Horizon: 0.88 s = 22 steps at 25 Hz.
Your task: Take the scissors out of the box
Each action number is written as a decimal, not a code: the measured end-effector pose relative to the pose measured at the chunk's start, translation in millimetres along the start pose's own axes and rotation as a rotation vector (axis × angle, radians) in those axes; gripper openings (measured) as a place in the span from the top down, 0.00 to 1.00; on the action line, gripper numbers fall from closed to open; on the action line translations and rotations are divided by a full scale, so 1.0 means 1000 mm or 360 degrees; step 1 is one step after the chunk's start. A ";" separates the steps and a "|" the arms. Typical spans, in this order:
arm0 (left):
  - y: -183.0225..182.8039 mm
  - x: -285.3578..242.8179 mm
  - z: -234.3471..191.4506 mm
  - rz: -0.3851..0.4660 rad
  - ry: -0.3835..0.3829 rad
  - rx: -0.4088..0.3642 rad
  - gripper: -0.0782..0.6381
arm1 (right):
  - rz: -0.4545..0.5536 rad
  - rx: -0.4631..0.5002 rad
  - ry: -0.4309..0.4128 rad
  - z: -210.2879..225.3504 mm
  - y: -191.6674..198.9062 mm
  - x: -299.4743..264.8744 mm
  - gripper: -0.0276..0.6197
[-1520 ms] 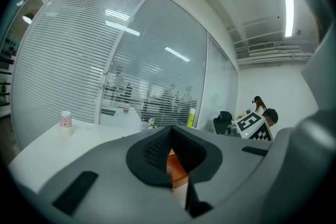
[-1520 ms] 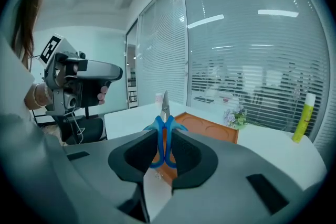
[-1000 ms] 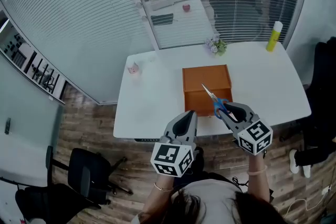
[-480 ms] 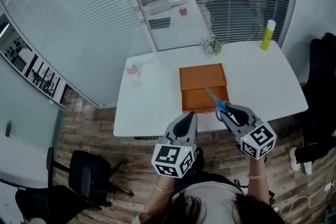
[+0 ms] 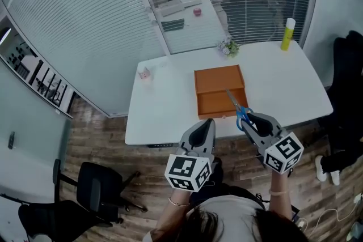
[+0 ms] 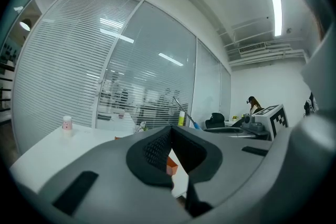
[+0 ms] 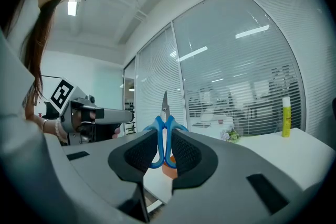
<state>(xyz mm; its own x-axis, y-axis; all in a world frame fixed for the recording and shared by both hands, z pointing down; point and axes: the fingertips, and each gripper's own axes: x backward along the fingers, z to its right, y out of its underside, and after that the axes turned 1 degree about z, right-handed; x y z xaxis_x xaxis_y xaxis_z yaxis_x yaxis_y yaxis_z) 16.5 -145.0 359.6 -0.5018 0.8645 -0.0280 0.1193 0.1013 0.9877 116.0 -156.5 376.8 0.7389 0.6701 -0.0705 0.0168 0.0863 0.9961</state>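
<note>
The orange box [image 5: 217,83] stands open on the white table [image 5: 164,105]. The blue-handled scissors [image 5: 239,109] are out of it, held in the air above its near right corner and the table's front edge. My right gripper [image 5: 250,120] is shut on the handles. In the right gripper view the scissors [image 7: 164,131] stand blades up between the pads, with the box [image 7: 169,168] seen below them. My left gripper [image 5: 207,123] is level in front of the table's near edge, shut and empty. A sliver of the box [image 6: 171,164] shows past its tips.
A yellow bottle [image 5: 288,34] stands at the table's far right corner, a small flower bunch [image 5: 229,48] at the far edge, and a little pink cup [image 5: 145,73] at the far left. A black office chair [image 5: 96,190] is on the floor at left. Glass walls with blinds stand behind.
My right gripper has drawn back and up with the scissors, from over the box's front part to its near right corner. The left gripper has pulled back a little too.
</note>
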 end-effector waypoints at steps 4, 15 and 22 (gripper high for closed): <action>-0.003 0.004 0.000 0.0007 0.0002 -0.0016 0.87 | 0.0041 -0.0021 0.0015 -0.003 -0.003 0.006 0.79; 0.000 0.017 0.007 0.0017 0.0010 -0.0033 0.87 | 0.0073 -0.0023 0.0051 -0.015 -0.002 0.024 0.79; 0.000 0.023 0.015 0.0028 0.0011 -0.0030 0.87 | 0.0083 -0.0014 0.0055 -0.021 -0.004 0.033 0.79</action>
<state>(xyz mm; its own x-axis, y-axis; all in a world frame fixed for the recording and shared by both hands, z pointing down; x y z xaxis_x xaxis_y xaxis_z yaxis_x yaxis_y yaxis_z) 17.8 -118.1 356.8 -0.5057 0.8627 -0.0097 0.1121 0.0768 0.9907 126.4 -119.0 369.7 0.7150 0.6988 -0.0206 -0.0271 0.0570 0.9980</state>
